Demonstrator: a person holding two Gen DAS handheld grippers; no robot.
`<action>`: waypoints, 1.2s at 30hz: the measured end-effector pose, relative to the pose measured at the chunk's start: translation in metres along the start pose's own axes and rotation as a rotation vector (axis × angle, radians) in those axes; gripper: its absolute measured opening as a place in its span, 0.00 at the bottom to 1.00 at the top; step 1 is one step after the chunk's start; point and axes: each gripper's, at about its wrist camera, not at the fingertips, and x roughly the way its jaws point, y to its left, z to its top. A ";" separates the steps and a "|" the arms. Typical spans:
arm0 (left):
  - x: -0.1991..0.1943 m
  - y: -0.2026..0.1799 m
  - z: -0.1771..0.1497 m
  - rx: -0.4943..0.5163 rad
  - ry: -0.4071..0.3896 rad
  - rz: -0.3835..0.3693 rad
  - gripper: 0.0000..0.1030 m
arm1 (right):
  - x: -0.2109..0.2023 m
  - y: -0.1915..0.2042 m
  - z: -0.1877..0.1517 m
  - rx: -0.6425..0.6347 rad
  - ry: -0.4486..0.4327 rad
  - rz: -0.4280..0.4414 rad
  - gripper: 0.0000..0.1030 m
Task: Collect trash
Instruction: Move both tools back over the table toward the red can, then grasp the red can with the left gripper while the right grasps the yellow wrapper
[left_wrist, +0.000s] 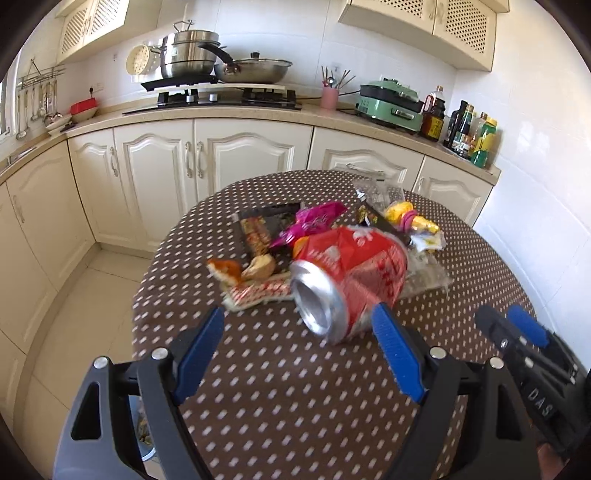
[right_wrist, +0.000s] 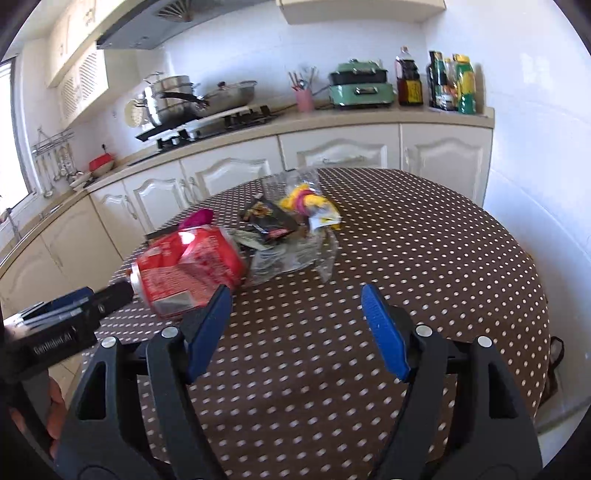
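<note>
Starting at our left, the left gripper (left_wrist: 297, 325) stands with its jaws spread wide, its flat blue ribbed pads (left_wrist: 201, 354) on black plastic arms holding nothing. Beyond and left of its left pad we see a torn crust of bread (left_wrist: 227, 269) and a flattened red-and-white paper wrapper (left_wrist: 256, 295) on the round table (left_wrist: 295, 398), whose brown cloth is dotted with small white marks. Ahead and farther off lie a dark glossy snack tray (left_wrist: 258, 230) and a crinkled magenta foil wrapper (left_wrist: 314, 221).

Just ahead of the gap between the left gripper's pads, closer to the right pad, lies the crushed red aluminium can (left_wrist: 347, 280), on its side with its dented silver end toward us; whether the right pad touches it we cannot tell. Past the can, ahead and to the right, sit a crumpled clear plastic bag (left_wrist: 424, 277) and a knot of yellow and pink wrappers (left_wrist: 410, 218).

Further right, the right gripper (right_wrist: 295, 310) is likewise wide open and empty, over bare dotted cloth. From its camera the can lies ahead and to the left, at its left pad (right_wrist: 210, 325), with the clear bag and yellow wrappers straight ahead, well apart. A hand (right_wrist: 55, 410) shows at the left edge.
</note>
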 end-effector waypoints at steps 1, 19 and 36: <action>0.005 -0.002 0.002 0.004 0.008 0.001 0.78 | 0.005 -0.004 0.002 0.021 0.026 0.024 0.70; 0.017 -0.006 0.016 -0.027 0.016 -0.114 0.21 | 0.054 -0.018 0.049 0.007 0.077 -0.023 0.71; -0.024 0.035 0.045 -0.093 -0.185 0.050 0.21 | 0.144 -0.011 0.086 -0.146 0.169 -0.095 0.07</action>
